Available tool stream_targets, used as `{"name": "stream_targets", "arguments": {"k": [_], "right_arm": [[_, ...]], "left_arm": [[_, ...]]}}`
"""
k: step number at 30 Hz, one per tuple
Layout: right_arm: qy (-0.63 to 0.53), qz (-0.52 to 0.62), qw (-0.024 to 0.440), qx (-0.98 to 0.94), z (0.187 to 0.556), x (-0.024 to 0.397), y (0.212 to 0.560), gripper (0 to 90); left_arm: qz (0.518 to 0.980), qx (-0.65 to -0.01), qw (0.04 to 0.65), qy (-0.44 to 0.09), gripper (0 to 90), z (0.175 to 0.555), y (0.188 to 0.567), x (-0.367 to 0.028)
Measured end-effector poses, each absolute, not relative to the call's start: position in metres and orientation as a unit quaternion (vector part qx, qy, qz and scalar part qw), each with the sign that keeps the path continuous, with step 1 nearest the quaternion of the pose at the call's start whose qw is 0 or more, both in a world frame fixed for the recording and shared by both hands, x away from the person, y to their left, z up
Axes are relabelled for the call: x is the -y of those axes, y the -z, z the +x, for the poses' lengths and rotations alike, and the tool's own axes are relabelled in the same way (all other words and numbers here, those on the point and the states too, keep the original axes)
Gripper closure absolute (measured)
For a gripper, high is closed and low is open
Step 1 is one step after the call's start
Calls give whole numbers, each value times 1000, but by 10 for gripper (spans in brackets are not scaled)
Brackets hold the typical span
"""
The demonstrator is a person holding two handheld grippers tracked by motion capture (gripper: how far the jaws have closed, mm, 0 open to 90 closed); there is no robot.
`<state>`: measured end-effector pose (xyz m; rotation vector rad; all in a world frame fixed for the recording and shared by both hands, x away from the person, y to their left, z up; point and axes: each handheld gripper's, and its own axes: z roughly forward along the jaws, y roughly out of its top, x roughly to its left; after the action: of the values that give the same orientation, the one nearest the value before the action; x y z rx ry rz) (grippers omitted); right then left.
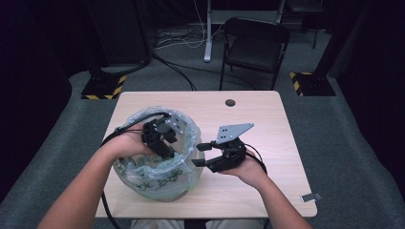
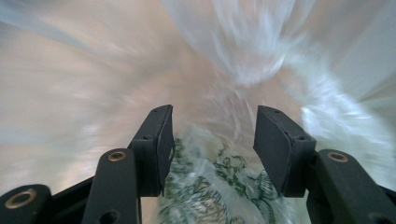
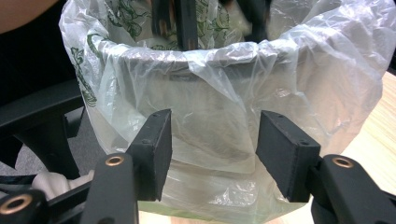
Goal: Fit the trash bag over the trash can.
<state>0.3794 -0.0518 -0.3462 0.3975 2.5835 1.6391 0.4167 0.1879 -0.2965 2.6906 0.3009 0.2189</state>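
High view: a round bin (image 1: 157,183) lined with a clear plastic bag (image 1: 184,160) printed in green stands on the near left part of the wooden desk (image 1: 267,119). The left tool (image 1: 160,138) reaches down inside the bin's mouth, the person's left hand (image 1: 129,143) at the rim. The right tool (image 1: 203,155) sits just beside the bin's right wall, pointing at it, held in the right hand (image 1: 246,167).

Left gripper view, blurred: its jaws stand apart with nothing pressed between them, crumpled printed film of the bag (image 2: 219,182) below them.

Right gripper view: its jaws stand apart in front of the bag's (image 3: 224,93) outer skirt, the film folded over the bin rim; whether the pads touch the film I cannot tell
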Motion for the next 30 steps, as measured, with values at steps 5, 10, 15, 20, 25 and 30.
{"name": "stream_targets", "arguments": {"k": [5, 10, 15, 20, 25, 30], "right_arm": [[-532, 132, 30, -836, 379, 54, 346, 441], [-531, 133, 31, -836, 379, 55, 346, 441], [-532, 134, 31, -835, 379, 55, 346, 436], [-532, 124, 30, -837, 373, 55, 345, 425], [-532, 119, 30, -838, 370, 53, 345, 414], [-527, 116, 28, -842, 368, 49, 349, 416]], "left_arm": [[947, -133, 271, -107, 439, 408, 268, -217], [930, -159, 308, -119, 404, 401, 258, -246], [904, -198, 350, -143, 392, 393, 251, -286], [866, -245, 400, -171, 396, 380, 248, -335], [838, -281, 428, -188, 396, 368, 254, -369], [828, -306, 429, -193, 415, 365, 276, -387]]}}
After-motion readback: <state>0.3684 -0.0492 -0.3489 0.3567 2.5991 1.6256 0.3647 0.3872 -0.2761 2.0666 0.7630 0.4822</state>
